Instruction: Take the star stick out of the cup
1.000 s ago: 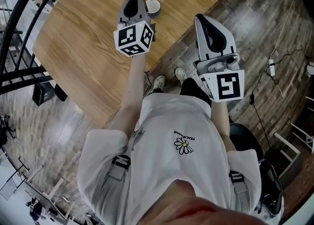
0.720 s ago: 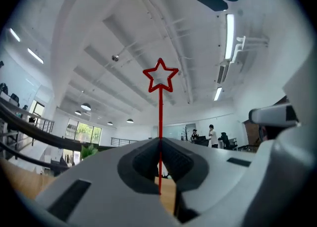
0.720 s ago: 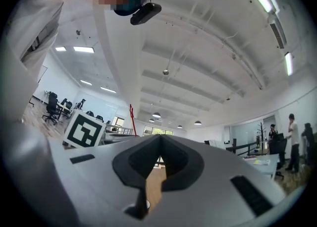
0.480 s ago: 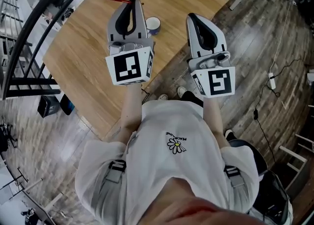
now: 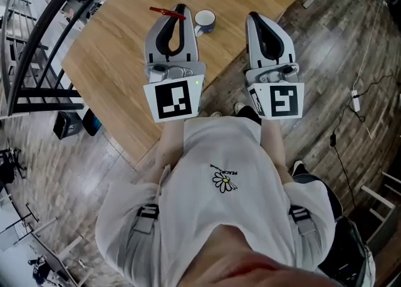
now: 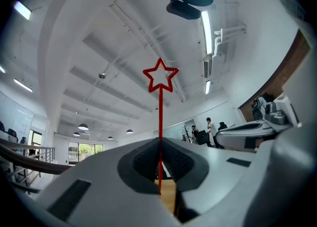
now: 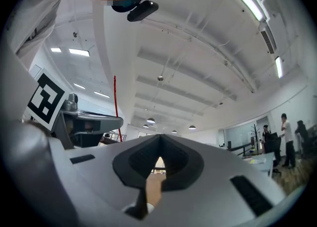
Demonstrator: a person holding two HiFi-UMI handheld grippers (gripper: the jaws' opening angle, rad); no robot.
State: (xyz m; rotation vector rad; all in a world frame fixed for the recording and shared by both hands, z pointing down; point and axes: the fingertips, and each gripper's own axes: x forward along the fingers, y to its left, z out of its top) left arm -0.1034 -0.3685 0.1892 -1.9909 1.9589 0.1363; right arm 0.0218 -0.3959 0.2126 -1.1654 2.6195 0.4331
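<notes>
Red and thin, the star stick (image 6: 160, 122) is pinched in the left gripper (image 6: 159, 141), whose jaws are pressed together on its lower end with no gap showing on either side of the shaft. In the left gripper view the stick rises straight out of the seam between the jaws, and its outlined star stands well beyond the tips against the ceiling. From the head view the left gripper (image 5: 178, 10) is held over the wooden table (image 5: 113, 60), and the star stick (image 5: 166, 11) pokes out from its tip toward the left, clear of the cup (image 5: 205, 20). That cup, white inside with a bluish wall, stands on the table just to the right of the left gripper's tip, between it and the tip of the right gripper (image 5: 256, 17). The right gripper (image 7: 159, 137) has its jaws closed flat on each other, gripping no object, and it is raised beside the left one, the two well apart. In the right gripper view the stick (image 7: 115, 107) shows as a fine red line off to its left
</notes>
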